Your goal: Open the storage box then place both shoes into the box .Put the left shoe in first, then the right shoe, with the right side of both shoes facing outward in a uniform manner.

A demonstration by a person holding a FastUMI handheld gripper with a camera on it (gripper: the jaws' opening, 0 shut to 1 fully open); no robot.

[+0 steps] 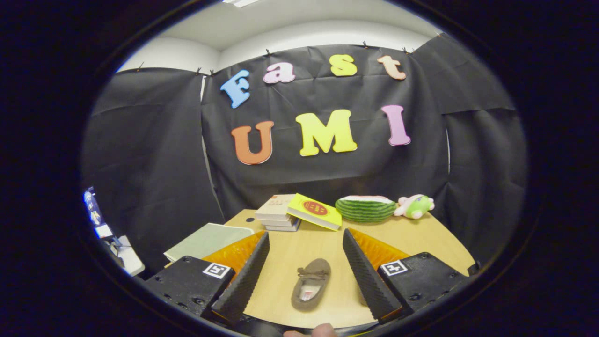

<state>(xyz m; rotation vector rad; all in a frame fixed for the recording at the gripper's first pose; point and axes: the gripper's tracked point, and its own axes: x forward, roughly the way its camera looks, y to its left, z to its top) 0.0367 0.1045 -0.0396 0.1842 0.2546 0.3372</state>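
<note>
A brown moccasin shoe [311, 284] with a small bow lies on the wooden table [421, 238], its toe pointing away from me. It sits between my two fingers and below them, touching neither. My gripper [305, 239] is open wide and held above the table. A pale greenish flat box [208, 239] lies at the table's left edge, just beyond the left finger [248, 276]; its lid looks down. Something brownish peeks out behind the right finger [362, 274], too hidden to identify.
At the back of the table stands a stack of books [277, 213] with a yellow book [316, 211] leaning on it. A watermelon-shaped cushion [365, 208] and a small green and pink plush toy [415, 206] lie to their right. A fingertip [323, 331] shows at the near edge.
</note>
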